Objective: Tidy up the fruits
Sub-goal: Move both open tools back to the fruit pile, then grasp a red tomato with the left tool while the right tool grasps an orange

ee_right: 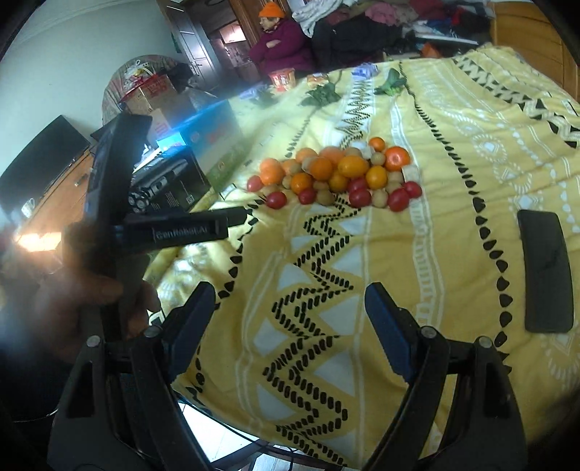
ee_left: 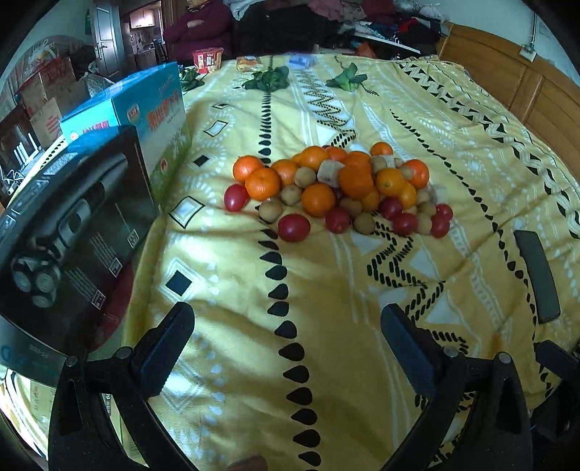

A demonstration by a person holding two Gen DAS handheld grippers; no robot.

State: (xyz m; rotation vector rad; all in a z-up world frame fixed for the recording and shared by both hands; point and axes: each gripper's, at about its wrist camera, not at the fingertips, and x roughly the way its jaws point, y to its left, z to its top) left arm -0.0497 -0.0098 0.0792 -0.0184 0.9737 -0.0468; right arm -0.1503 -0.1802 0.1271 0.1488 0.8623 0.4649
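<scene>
Fruit pile (ee_left: 337,184) sits mid-bed on a yellow blanket (ee_left: 326,308) w/ black-and-white geometric print: oranges (ee_left: 262,183) heaped on top and at centre, small brown kiwis (ee_left: 270,210) mixed in, red cherry tomatoes (ee_left: 294,227) mostly along the near edge, all touching or just beside each other. Same pile shows in the right wrist view (ee_right: 337,177), well ahead of the fingers. Left gripper (ee_left: 286,344) hangs over bare blanket short of the pile, jaws open, nothing btwn them. Right gripper (ee_right: 290,322) likewise over bare blanket, jaws open wide, empty. In the right wrist view the left gripper's body (ee_right: 174,228) shows at left, held by a blurred hand (ee_right: 90,290). Black phone (ee_right: 547,271) lies flat on the blanket to the right of both grippers, well apart from the fruit. Left of the bed: a black shaver box (ee_left: 72,232) and a blue carton (ee_left: 156,119) behind it, standing just beside the blanket edge. Green leafy sprigs (ee_left: 266,78) and a red snack tub (ee_left: 207,59) lie at the far end of the bed; a seated person (ee_right: 281,43) in a purple top is beyond, next to piled clothes (ee_left: 326,25).
</scene>
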